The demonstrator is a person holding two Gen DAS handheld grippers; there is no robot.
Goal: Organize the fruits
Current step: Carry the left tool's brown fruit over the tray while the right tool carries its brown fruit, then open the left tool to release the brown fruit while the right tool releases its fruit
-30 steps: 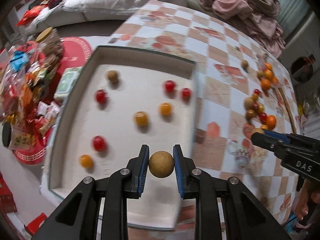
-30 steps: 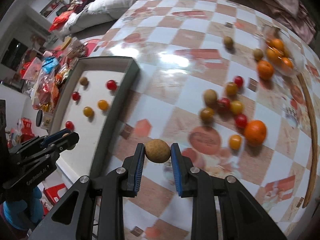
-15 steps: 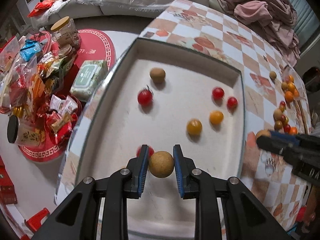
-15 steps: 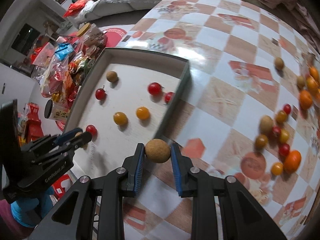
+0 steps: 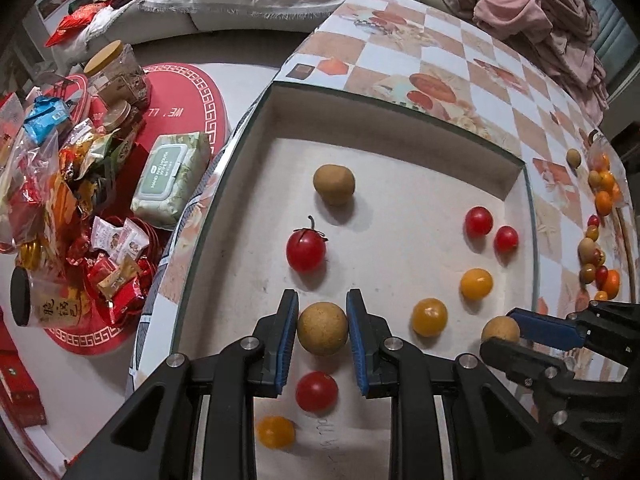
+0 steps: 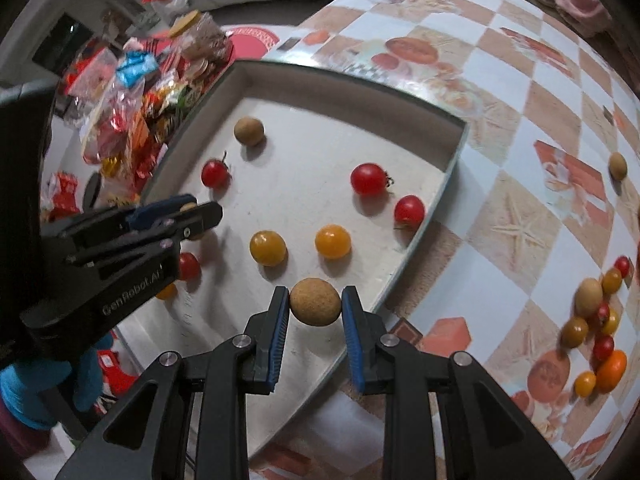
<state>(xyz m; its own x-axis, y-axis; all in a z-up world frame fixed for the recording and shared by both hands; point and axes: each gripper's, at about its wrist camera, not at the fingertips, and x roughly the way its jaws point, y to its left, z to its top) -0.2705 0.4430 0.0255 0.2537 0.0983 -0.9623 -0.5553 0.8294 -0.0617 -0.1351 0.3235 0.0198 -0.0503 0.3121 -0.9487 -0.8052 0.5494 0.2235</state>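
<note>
My left gripper (image 5: 322, 330) is shut on a round tan fruit (image 5: 322, 328) and hangs over the near part of the white tray (image 5: 516, 168). My right gripper (image 6: 315, 302) is shut on a second tan fruit (image 6: 315, 301) above the tray's (image 6: 456, 152) near right side. In the left wrist view the right gripper (image 5: 502, 330) shows at lower right with its fruit. Inside the tray lie a tan fruit (image 5: 333, 184), several red tomatoes (image 5: 305, 250) and several yellow ones (image 5: 429, 317). The left gripper (image 6: 192, 216) crosses the right wrist view at left.
More fruit (image 6: 592, 320) sits in a loose heap on the checkered table (image 6: 520, 128) to the right, with oranges (image 5: 604, 190) farther back. Left of the table, snack packets (image 5: 60, 184), jars (image 5: 116, 72) and a wipes pack (image 5: 172, 176) crowd a red stool. Pink clothes (image 5: 532, 12) lie at the far end.
Both grippers have carried their tan fruits leftward from the table onto the tray and dropped a little lower. The right gripper has crossed the tray's rim.
</note>
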